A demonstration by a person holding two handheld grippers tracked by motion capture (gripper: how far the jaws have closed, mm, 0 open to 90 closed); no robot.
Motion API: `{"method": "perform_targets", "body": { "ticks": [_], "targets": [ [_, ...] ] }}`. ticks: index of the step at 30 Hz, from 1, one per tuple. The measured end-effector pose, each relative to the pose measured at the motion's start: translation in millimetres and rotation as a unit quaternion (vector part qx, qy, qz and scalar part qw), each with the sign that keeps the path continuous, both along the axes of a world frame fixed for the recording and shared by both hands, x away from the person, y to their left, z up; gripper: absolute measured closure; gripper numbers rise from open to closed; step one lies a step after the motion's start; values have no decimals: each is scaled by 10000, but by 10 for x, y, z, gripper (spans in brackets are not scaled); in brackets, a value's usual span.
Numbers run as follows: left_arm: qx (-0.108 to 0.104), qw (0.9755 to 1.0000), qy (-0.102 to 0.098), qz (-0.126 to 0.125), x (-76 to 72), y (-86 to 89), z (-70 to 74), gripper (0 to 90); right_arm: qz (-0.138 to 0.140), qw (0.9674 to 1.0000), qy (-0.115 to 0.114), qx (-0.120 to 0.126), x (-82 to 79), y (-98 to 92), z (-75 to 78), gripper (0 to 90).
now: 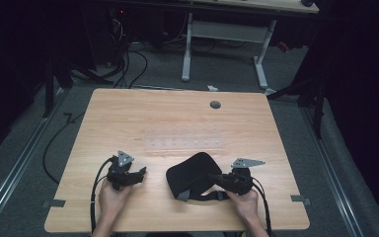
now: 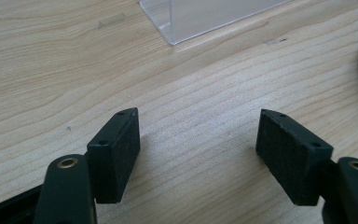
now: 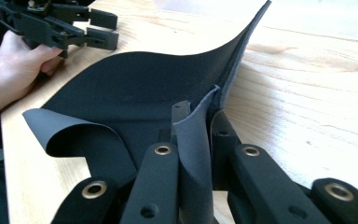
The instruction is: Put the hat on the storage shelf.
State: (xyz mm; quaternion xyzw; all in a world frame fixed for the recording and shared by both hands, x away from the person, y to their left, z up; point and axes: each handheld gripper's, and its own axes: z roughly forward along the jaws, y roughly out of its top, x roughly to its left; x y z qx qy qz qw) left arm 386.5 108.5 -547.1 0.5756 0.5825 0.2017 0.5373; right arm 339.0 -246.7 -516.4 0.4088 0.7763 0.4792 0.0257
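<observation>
while both grippers sit low at the near edge of the table (image 1: 128,113), status is:

right gripper (image 1: 216,178): clenched on a fold of the black fabric piece (image 1: 192,174); in the right gripper view the dark grey fold (image 3: 196,154) stands upright between the two jaws, pinched from both sides.
right hand (image 1: 244,202): behind the gripper, coming in from the near edge.
black fabric piece: near centre of the table, slightly right, just ahead of the near edge; its right end is lifted into the grip, the rest curves down onto the wood.
strap: a dark band (image 1: 205,196) runs along the near side of the fabric, probably part of it, hard to tell from the high view.
left gripper (image 1: 142,174): released, jaws spread wide over bare wood, nothing between the pads (image 2: 121,158); well apart from the fabric, to its left.
left hand (image 1: 112,196): holds the gripper body, also seen far off in the right gripper view (image 3: 21,58).
clear plastic sheet (image 1: 183,142): flat on the table, beyond the fabric; its corner (image 2: 205,18) lies ahead of the left jaws.
grommet hole (image 1: 215,104): far side of the table.
</observation>
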Motion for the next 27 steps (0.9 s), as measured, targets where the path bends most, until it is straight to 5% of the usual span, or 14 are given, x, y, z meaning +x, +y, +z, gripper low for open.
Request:
{"method": "perform_targets", "body": {
  "ticks": [10, 22, 27],
  "targets": [
    [15, 10000, 11, 0, 7, 7, -1, 261, -107, 9996, -13, 271, -72, -64, 79, 846],
    [81, 9995, -47, -317, -53, -6, 26, 292, -257, 9982, -103, 528, -167, -136, 252, 845],
    [-255, 9980, -232, -534, -145, -26, 165, 264, -285, 9979, -139, 562, -171, -133, 332, 845]
  ]
}}
